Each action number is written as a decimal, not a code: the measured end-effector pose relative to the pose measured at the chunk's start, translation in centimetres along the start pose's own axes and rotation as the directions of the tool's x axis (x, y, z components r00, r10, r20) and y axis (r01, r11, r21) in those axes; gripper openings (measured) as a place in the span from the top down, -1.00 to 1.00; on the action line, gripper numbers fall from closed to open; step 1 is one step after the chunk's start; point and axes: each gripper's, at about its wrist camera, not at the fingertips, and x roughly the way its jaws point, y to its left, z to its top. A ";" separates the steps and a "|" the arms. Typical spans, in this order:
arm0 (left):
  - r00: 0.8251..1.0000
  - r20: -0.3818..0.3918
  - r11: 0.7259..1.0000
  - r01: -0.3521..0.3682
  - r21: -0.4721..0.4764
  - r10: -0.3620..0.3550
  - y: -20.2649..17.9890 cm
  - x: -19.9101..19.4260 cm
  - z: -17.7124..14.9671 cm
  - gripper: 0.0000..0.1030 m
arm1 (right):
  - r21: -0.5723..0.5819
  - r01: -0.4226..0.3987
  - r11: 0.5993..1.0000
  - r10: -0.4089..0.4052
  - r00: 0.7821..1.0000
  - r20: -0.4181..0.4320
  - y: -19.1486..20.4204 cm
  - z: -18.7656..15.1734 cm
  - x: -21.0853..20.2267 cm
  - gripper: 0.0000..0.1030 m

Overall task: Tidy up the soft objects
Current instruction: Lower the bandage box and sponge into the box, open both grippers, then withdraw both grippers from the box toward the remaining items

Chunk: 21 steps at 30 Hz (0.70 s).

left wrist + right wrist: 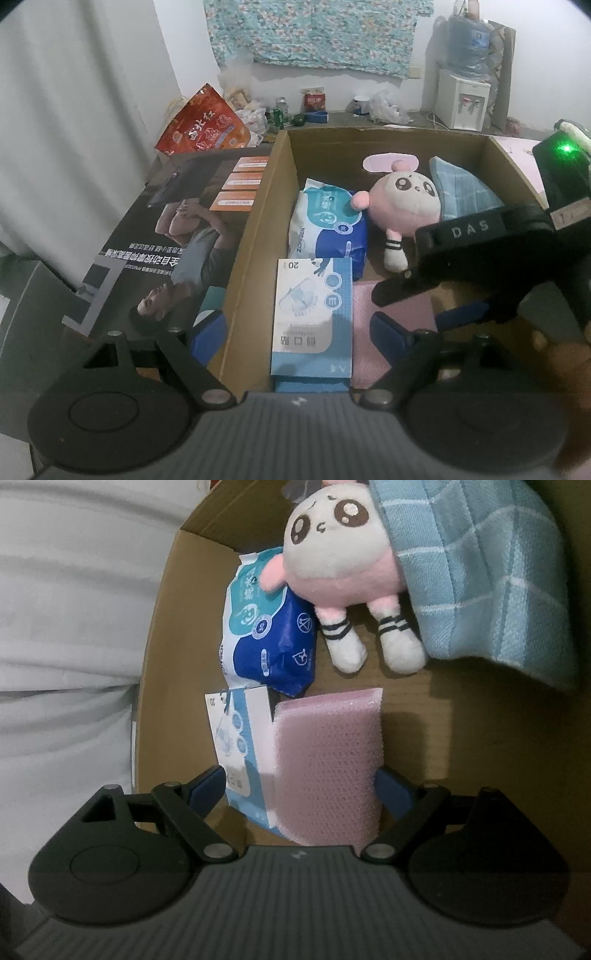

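My R gripper [301,788] is wide open over the pink foam pad [328,764] in the cardboard box [255,236], fingers either side, not squeezing. L gripper [295,334] also wide open, straddling the box's L wall w/ nothing held. Plush bunny [404,201], wipes pack [327,225], blue-white carton [312,315] & blue towel [463,192] lie in the box.

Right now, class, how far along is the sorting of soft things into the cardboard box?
Done: the plush doll, blue checked towel, wet-wipes pack and plaster box lie in the cardboard box. In hand: the open right gripper straddles the pink sponge pad. Left: nothing visible; the left gripper is open.
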 end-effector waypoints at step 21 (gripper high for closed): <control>0.927 0.278 0.963 0.269 -0.022 -0.253 -5.3 -12.8 -4.1 -0.87 | -0.330 -0.199 0.923 0.316 0.880 0.354 -6.5 -10.8 -28.6 -0.90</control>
